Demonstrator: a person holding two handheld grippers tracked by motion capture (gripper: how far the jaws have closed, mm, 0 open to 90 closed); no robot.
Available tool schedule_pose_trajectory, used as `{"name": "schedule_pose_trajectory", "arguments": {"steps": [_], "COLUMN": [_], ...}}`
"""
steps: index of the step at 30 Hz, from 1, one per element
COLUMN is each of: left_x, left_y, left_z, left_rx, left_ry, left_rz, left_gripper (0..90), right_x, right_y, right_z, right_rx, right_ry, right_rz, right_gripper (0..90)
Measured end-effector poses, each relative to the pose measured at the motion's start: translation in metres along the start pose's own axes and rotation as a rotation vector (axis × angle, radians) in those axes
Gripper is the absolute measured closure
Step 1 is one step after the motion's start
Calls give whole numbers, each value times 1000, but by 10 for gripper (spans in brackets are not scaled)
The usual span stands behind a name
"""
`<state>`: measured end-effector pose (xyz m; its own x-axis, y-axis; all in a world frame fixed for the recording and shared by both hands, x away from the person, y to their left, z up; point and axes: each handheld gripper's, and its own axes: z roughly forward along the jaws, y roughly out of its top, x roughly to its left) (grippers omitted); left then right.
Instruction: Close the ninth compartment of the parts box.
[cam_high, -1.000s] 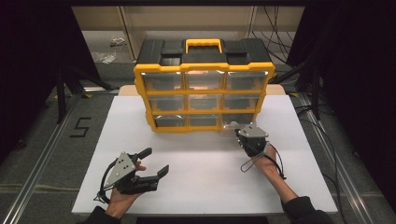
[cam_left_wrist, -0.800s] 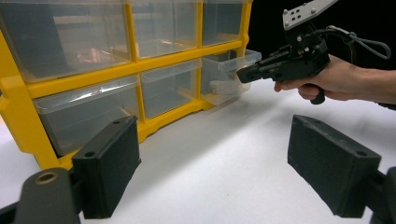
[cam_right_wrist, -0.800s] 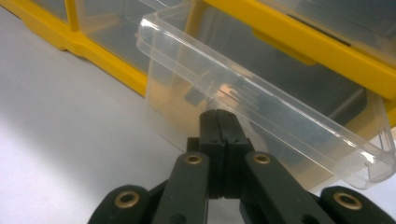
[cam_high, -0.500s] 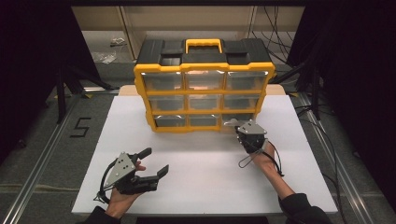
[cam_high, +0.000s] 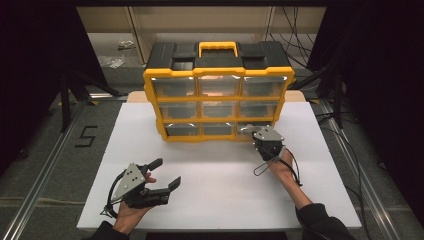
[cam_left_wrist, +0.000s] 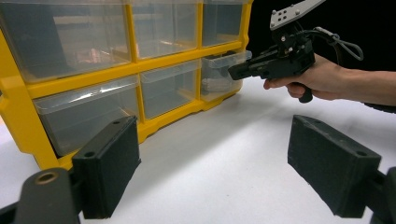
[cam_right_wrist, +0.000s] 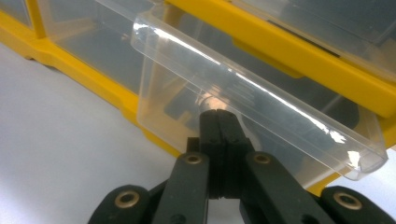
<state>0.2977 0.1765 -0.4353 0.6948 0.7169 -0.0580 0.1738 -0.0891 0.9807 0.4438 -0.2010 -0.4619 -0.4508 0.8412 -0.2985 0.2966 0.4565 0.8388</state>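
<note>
A yellow and black drawer cabinet (cam_high: 217, 75) with clear drawers stands at the back of the white table (cam_high: 220, 175). Its bottom-right drawer (cam_right_wrist: 187, 93) is slid out a little. My right gripper (cam_right_wrist: 217, 114) is shut, its tips against that drawer's clear front, just under the lip. I cannot tell whether a thin part is pinched between them. From the left gripper view the right gripper (cam_left_wrist: 233, 72) meets the drawer (cam_left_wrist: 224, 70) at the cabinet's corner. My left gripper (cam_high: 168, 171) lies open on the near left of the table, nothing between its pads (cam_left_wrist: 112, 168).
The cabinet's other drawers (cam_left_wrist: 93, 112) are pushed in. Bare white tabletop lies between the two hands. Dark floor and metal rails (cam_high: 50, 165) flank the table, with cables (cam_high: 295, 50) behind the cabinet at the right.
The right gripper has crept slightly to the right at the drawer. The left gripper has stayed put.
</note>
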Motion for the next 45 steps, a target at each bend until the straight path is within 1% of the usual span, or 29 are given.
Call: {"name": "schedule_pose_trajectory", "arguments": {"steps": [11,13,28,30,45], "left_x": [-1,-1,0,0,0], "left_y": [0,0,0,-1,-1], "left_z": [0,0,-1,0,0], "left_rx": [1,-2,-2,5,6], "left_ry": [0,-1,-4,-4,-4], "left_rz": [2,-3,-2,-1,-2], "left_gripper": [163,163,162,162,162], "right_x": [-6,-6,-10,-10,-12], "right_y": [1,1,1,1,1], "right_z": [4,4,10,11,15], "right_rx": [-8,-10,-12,-8,-12], "right_ry": [-16,-18,-31,-33,-43], "right_rz": [3,4,9,14,-1], "right_gripper": [900,900,900,900,900]}}
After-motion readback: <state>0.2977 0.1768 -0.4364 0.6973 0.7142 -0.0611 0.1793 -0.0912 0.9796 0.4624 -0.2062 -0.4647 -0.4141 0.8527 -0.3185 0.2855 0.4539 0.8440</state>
